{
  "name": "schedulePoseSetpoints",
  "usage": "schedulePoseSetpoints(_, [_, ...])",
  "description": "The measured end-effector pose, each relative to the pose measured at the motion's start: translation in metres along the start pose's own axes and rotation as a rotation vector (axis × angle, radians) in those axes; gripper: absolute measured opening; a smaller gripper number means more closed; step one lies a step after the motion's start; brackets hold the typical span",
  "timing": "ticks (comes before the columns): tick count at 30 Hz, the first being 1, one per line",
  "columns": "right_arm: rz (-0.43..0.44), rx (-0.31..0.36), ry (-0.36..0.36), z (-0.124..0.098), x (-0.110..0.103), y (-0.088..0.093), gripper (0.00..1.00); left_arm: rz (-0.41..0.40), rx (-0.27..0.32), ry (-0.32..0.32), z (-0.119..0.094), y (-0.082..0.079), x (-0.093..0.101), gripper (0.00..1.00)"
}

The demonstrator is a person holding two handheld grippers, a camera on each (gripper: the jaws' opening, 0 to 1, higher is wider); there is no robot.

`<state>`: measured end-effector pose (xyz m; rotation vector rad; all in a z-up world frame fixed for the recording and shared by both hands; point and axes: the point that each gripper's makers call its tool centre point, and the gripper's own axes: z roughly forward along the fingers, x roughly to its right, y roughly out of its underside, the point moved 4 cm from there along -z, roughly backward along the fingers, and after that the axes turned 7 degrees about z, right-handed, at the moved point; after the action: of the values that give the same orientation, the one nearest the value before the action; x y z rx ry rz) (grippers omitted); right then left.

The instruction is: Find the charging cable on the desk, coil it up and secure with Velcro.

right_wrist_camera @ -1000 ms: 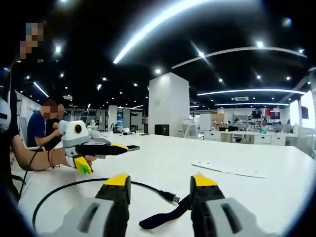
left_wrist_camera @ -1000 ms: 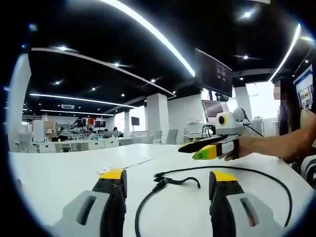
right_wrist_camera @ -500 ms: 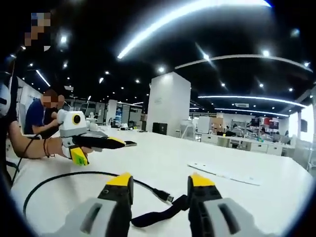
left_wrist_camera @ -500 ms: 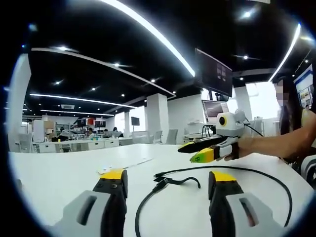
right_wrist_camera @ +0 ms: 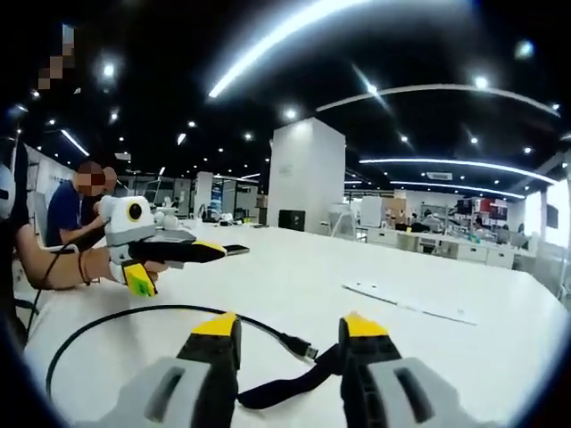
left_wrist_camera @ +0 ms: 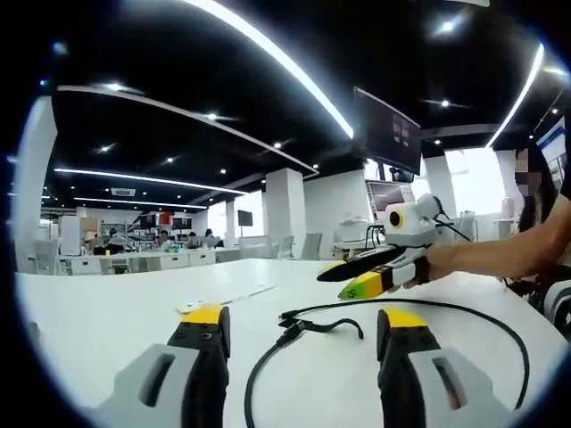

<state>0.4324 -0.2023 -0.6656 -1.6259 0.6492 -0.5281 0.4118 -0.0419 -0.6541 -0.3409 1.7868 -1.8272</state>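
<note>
A black charging cable (left_wrist_camera: 500, 332) lies in a wide loop on the white desk (left_wrist_camera: 107, 312). Its plug end (left_wrist_camera: 287, 316) and a dark Velcro strap (left_wrist_camera: 332, 325) rest just beyond my left gripper (left_wrist_camera: 303, 317), which is open and holds nothing. Further right, my right gripper (left_wrist_camera: 357, 275) hovers above the cable in a hand, jaws apart. In the right gripper view the cable (right_wrist_camera: 107, 318) arcs to its plug (right_wrist_camera: 303, 348), and the strap (right_wrist_camera: 285, 389) lies between the open jaws of my right gripper (right_wrist_camera: 287, 326). The left gripper (right_wrist_camera: 174, 260) hovers at left, jaws apart.
A flat white sheet (right_wrist_camera: 419, 300) lies on the desk to the right, also visible as the sheet (left_wrist_camera: 227, 298) in the left gripper view. A dark phone (right_wrist_camera: 234, 251) sits farther back. A seated person (right_wrist_camera: 71, 218) is at far left. Monitors (left_wrist_camera: 385, 198) stand behind the desk.
In the left gripper view the right gripper has drifted slightly left and tilted its tips downward. The right gripper view has shifted a little. The cable has not moved.
</note>
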Motion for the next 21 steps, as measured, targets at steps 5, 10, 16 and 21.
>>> schedulePoseSetpoints(5, [0.000,-0.032,-0.005,0.007,0.001,0.003,0.42,-0.005,0.002,0.000,0.000,0.000,-0.001,0.67])
schedulePoseSetpoints(10, [-0.001,-0.067,-0.006,0.014,0.003,0.010,0.41,-0.011,0.010,-0.003,0.000,-0.001,-0.002,0.67])
schedulePoseSetpoints(16, [0.001,-0.099,-0.013,0.022,0.004,0.018,0.41,-0.010,0.008,0.003,0.000,0.000,-0.001,0.67])
schedulePoseSetpoints(21, [-0.001,-0.120,-0.016,0.029,0.005,0.020,0.41,-0.012,0.006,0.005,0.000,0.000,0.000,0.67])
